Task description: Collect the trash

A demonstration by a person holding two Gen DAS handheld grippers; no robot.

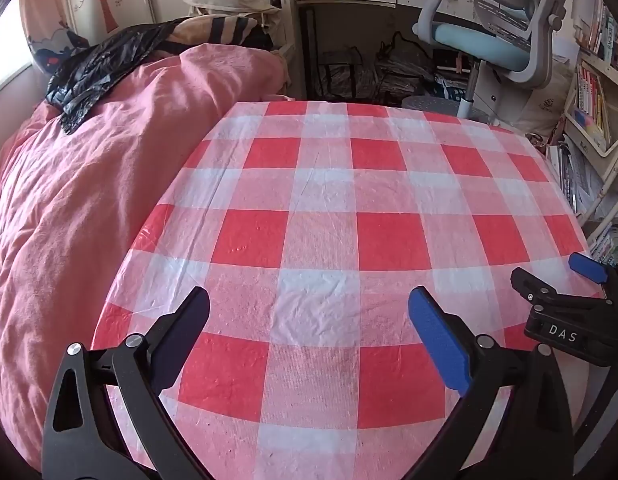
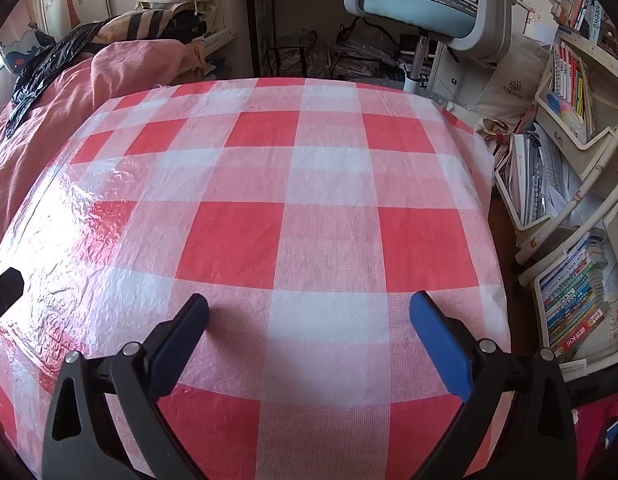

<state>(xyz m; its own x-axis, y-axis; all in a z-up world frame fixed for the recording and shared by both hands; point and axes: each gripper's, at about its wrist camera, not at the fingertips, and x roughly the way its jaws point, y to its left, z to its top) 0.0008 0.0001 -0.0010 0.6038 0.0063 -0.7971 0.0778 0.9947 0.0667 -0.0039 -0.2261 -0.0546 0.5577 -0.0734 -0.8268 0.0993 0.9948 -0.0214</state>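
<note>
Bedroom, cluttered; item one is the table under a red-and-white checked plastic cloth (image 1: 349,208), filling the middle of both views and bare of any litter. Your left gripper (image 1: 309,320) and right gripper (image 2: 309,326) hover over its near edge, jaws spread wide, nothing between them. Likely task item: black plastic trash bag (image 1: 93,68), upper left of the frame, crumpled on the pink duvet (image 1: 69,220), well apart from both claws. Judged light, limp and slippery; pinch a gathered fold near its edge. Also listed: blue office chair (image 1: 489,44) upper right, bookshelf (image 2: 569,92) at right edge. Table and bedding lie between you and the bag.
</note>
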